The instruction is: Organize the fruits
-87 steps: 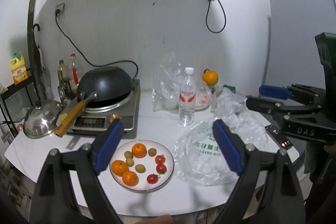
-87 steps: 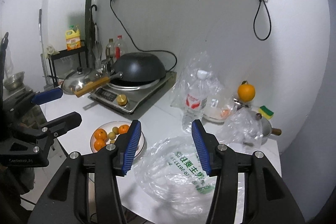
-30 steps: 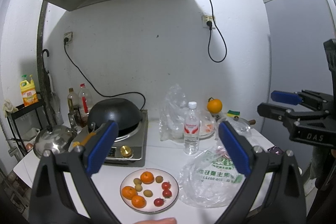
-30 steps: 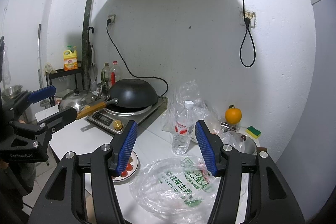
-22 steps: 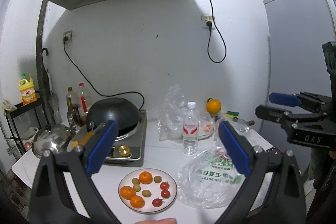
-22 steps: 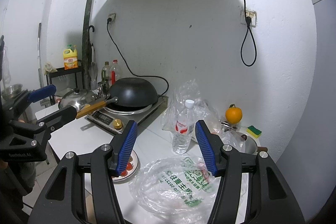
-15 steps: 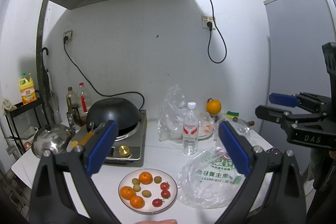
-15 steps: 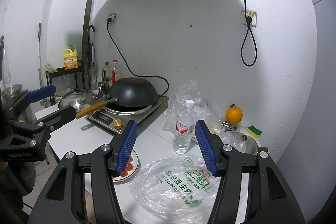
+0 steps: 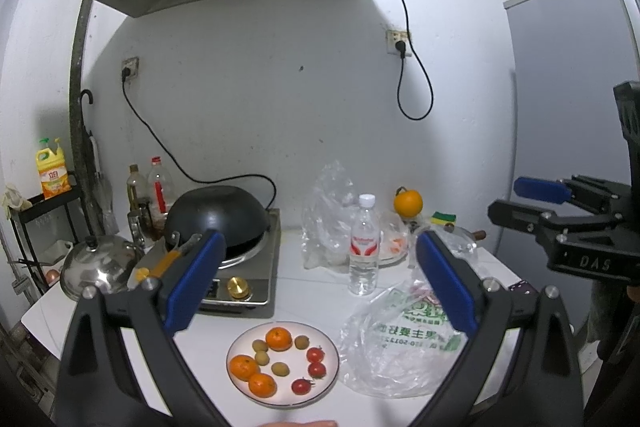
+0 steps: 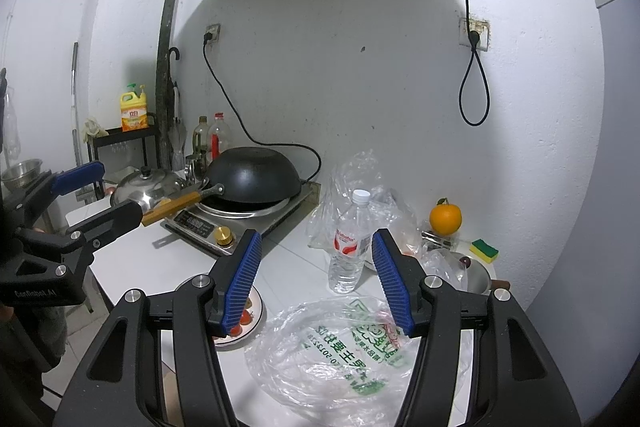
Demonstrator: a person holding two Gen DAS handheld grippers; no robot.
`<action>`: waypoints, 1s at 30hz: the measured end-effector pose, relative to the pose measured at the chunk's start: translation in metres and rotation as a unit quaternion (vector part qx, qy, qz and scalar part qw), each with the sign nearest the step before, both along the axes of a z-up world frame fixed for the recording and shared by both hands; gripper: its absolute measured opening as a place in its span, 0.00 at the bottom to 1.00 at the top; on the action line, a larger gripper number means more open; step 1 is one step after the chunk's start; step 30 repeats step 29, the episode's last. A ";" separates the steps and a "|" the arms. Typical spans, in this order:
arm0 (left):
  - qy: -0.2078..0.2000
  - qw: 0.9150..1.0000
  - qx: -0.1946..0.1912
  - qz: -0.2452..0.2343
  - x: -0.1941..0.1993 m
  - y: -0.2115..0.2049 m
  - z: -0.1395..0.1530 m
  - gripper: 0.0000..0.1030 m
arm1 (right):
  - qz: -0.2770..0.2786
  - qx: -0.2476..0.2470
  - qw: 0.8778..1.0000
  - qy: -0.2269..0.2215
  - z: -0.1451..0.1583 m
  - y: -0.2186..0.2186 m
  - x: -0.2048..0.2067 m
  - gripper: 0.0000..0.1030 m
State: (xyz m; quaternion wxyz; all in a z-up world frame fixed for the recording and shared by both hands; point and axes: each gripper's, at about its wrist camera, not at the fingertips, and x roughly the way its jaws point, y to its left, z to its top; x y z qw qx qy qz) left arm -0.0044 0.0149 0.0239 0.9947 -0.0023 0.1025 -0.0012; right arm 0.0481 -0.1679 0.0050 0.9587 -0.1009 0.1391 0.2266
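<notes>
A white plate (image 9: pixel 326 389) sits near the front edge of the white table, holding three tangerines (image 9: pixel 278 339), cherry tomatoes (image 9: pixel 316 354) and small green-brown fruits (image 9: pixel 280 368). A crumpled clear plastic bag with green print (image 9: pixel 400 343) lies just right of it. A large orange (image 9: pixel 407 203) stands at the back right. My left gripper (image 9: pixel 320 283) is open and empty, held high above the plate. My right gripper (image 10: pixel 316 283) is open and empty, above the bag (image 10: pixel 336 351); the plate (image 10: pixel 256 311) is partly hidden behind its left finger.
A black wok (image 9: pixel 216 217) sits on an induction cooker (image 9: pixel 240 279) at the back left, a steel lid (image 9: pixel 96 265) beside it. A water bottle (image 9: pixel 363 247), another clear bag (image 9: pixel 326 219), a sponge (image 10: pixel 484 249) and a pot (image 10: pixel 468 273) stand behind.
Since 2.9 s ago both grippers have risen and pulled back from the table, so more wall and hood show. In the last second they hold almost still. Both stay open.
</notes>
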 end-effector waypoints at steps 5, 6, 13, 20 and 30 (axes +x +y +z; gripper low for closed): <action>0.002 1.000 0.001 0.000 0.000 -0.001 -0.002 0.95 | -0.001 -0.001 1.000 0.001 -0.001 0.000 0.000 0.59; 0.002 1.000 0.001 0.000 0.001 -0.001 -0.002 0.95 | -0.002 -0.001 1.000 0.001 -0.002 0.000 0.001 0.59; 0.003 1.000 0.001 -0.001 0.002 -0.004 -0.003 0.95 | -0.003 0.000 1.000 0.002 -0.004 -0.002 0.003 0.59; 0.004 1.000 0.000 -0.002 0.006 -0.006 -0.005 0.95 | -0.005 0.001 1.000 0.002 -0.004 -0.003 0.003 0.59; 0.003 1.000 0.002 -0.005 0.015 -0.013 -0.009 0.95 | -0.009 0.002 1.000 0.010 -0.011 -0.008 0.012 0.59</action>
